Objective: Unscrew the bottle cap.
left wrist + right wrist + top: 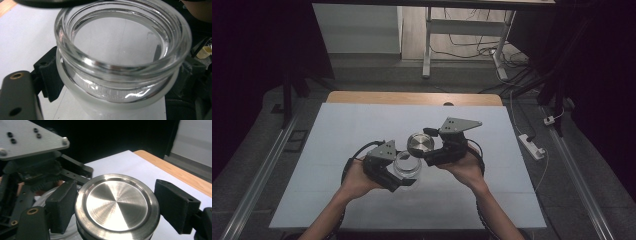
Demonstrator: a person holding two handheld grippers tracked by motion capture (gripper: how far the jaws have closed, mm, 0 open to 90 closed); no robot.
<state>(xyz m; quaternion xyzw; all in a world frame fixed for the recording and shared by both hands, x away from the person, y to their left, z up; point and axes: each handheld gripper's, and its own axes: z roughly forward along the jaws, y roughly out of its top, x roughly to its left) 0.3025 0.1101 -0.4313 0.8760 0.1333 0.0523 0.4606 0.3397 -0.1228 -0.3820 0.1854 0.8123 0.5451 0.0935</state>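
A clear glass jar (408,162) with no lid on it sits between the jaws of my left gripper (404,172), near the middle of the white-covered table (362,125). In the left gripper view the jar (120,50) is open-mouthed and empty, and the black pads (50,75) press its neck. My right gripper (424,145) is shut on a round brushed-metal lid (420,143), held just beyond and right of the jar. In the right gripper view the lid (116,205) lies flat between the pads (62,205), above the jar's rim (58,233).
Bare wood (412,97) shows at the table's far edge. On the floor to the right lies a white power strip (532,146) with cables. A white desk frame (428,45) stands beyond the table. Both hands meet at the table's centre.
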